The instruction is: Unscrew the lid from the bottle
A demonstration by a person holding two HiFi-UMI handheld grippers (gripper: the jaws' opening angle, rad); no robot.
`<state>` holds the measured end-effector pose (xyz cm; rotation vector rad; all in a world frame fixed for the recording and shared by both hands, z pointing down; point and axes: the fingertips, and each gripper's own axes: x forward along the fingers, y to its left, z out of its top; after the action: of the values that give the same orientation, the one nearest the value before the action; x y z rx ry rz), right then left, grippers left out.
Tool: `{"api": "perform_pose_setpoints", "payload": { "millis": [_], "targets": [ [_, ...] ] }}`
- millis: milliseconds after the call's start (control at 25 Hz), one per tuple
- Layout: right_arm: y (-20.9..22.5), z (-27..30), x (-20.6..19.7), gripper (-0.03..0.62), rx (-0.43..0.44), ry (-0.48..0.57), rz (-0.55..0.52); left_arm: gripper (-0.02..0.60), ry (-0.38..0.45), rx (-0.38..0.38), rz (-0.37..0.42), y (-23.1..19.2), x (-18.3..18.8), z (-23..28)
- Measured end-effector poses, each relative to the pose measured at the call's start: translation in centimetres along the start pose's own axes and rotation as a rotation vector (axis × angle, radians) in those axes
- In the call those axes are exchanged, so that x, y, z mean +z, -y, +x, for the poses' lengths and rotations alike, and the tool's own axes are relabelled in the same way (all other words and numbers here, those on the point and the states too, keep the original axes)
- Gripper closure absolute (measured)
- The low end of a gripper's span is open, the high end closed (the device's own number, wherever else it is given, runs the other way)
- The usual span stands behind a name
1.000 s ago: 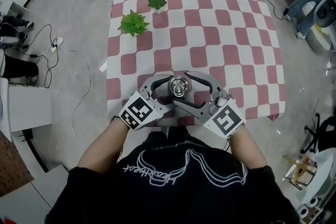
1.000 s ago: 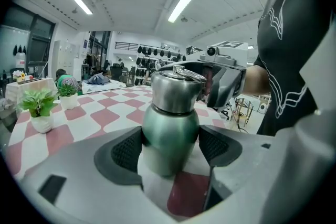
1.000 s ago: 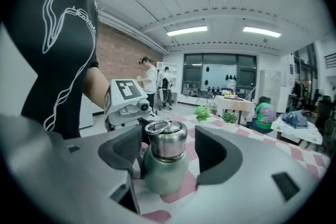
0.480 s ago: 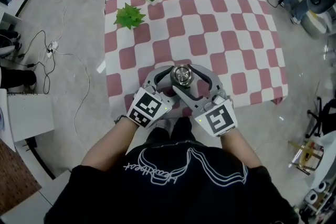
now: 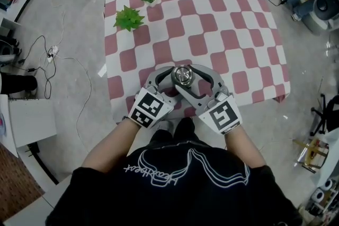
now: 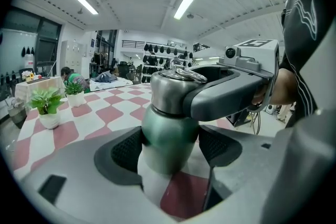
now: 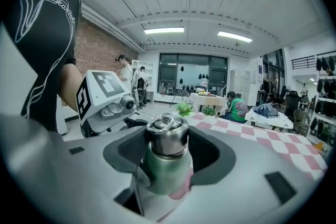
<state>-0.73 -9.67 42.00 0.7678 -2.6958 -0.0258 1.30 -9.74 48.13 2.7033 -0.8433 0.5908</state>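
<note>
a: where does the bottle lie from the grippers?

b: straight ahead of both, right between their jaws. the bottle (image 6: 166, 126) stands upright at the near edge of the table (image 5: 228, 24). its long axis is vertical, so it crosses both pairs of jaws at right angles. the left gripper (image 6: 168, 152) is clamped low, with its pads pressed on the green body on either side. the right gripper (image 7: 168, 150) sits higher, with its jaws level with the steel lid (image 7: 167, 134).

a: is the right one gripping yet?

b: its jaws have just been closing, and the pads now look to bear on the lid on both sides. i read it as clamped on the lid. the loop on top stands clear above the jaws.

a: what does the turn hang on?

b: as i judge it, the right gripper must swing about that upright axis while the left holds the body still. both are equally near.

a: what's changed from a second ago?

b: back then the right jaws stood wide of the lid with clear gaps. now they've drawn in against it. the left grip and the bottle's spot look the same.
</note>
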Motion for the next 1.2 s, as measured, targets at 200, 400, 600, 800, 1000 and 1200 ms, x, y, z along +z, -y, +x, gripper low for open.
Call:
{"api": "perform_pose_setpoints", "payload": {
  "millis": [200, 400, 600, 800, 1000, 1200],
  "targets": [
    [0.01, -0.03, -0.11, 0.352, 0.073, -0.013, -0.003, 0.241, -0.024, -0.051, 0.036, 0.08, -0.06, 0.09],
    [0.24, -0.12, -0.10, 0.352, 0.164, -0.010, 0.003, 0.241, -0.039, -0.125, 0.078, 0.14, 0.04, 0.26],
    [0.39, 0.08, -0.11, 0.352, 0.252, -0.026, -0.041, 0.241, -0.047, -0.200, 0.104, -0.08, 0.12, 0.35],
    [0.14, 0.33, -0.07, 0.352, 0.348, -0.034, -0.056, 0.241, -0.065, -0.272, 0.140, -0.16, -0.04, 0.24],
    [0.16, 0.40, -0.14, 0.352, 0.434, -0.047, -0.084, 0.241, -0.090, -0.339, 0.185, -0.21, -0.11, 0.29],
    [0.08, 0.50, -0.15, 0.351, 0.514, -0.069, -0.113, 0.241, -0.122, -0.410, 0.221, -0.27, -0.21, 0.22]
  ]
}}
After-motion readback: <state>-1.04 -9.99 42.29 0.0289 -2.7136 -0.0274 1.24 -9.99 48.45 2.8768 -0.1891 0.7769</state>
